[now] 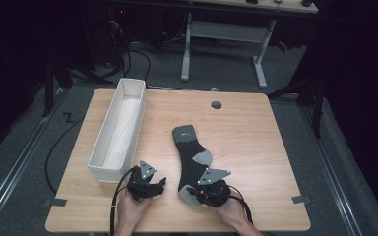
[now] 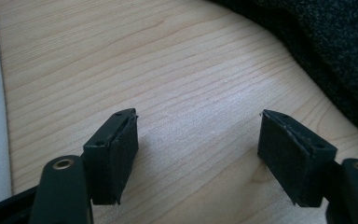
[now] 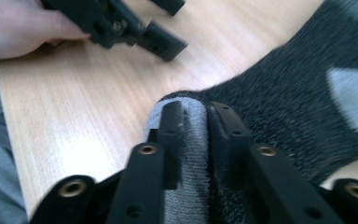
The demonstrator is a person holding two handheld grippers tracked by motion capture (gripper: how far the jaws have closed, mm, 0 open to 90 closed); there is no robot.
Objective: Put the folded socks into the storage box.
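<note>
place: probably lab | cues: adjustable desk point(image 1: 226, 29), floor cables point(image 1: 128, 64)

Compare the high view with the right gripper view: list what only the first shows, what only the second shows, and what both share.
Only the high view: the white box beside the whole sock, and the table's edges.
Only the right gripper view: close up, the right gripper with its jaws pinching the sock's grey toe.
Both: the sock, the wooden tabletop, and the left gripper in the person's hand.
</note>
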